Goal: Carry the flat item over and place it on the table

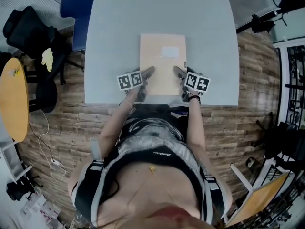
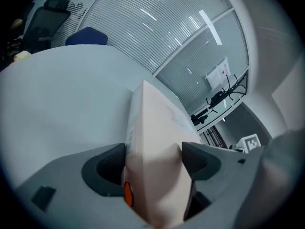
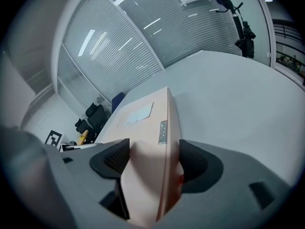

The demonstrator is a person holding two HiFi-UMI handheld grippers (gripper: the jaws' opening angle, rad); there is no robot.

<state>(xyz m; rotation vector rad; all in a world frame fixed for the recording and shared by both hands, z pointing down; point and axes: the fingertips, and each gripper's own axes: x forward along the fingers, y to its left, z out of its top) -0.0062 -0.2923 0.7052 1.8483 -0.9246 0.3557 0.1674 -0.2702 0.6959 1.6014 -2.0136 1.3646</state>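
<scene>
The flat item is a pale peach box (image 1: 163,63) with a white label, lying level over the near middle of the grey table (image 1: 162,13). Whether it rests on the tabletop I cannot tell. My left gripper (image 1: 148,73) is shut on its near left edge and my right gripper (image 1: 179,73) is shut on its near right edge. In the left gripper view the box (image 2: 155,137) fills the gap of the left gripper (image 2: 153,161). In the right gripper view the box (image 3: 147,123) is clamped the same way by the right gripper (image 3: 148,161).
A blue chair (image 1: 76,8) stands at the table's far left corner, with a black office chair (image 1: 33,37) beside it. A round yellow table (image 1: 12,99) is at the far left. A black stand (image 1: 267,15) is at the right, and a white cable (image 1: 45,151) lies on the wooden floor.
</scene>
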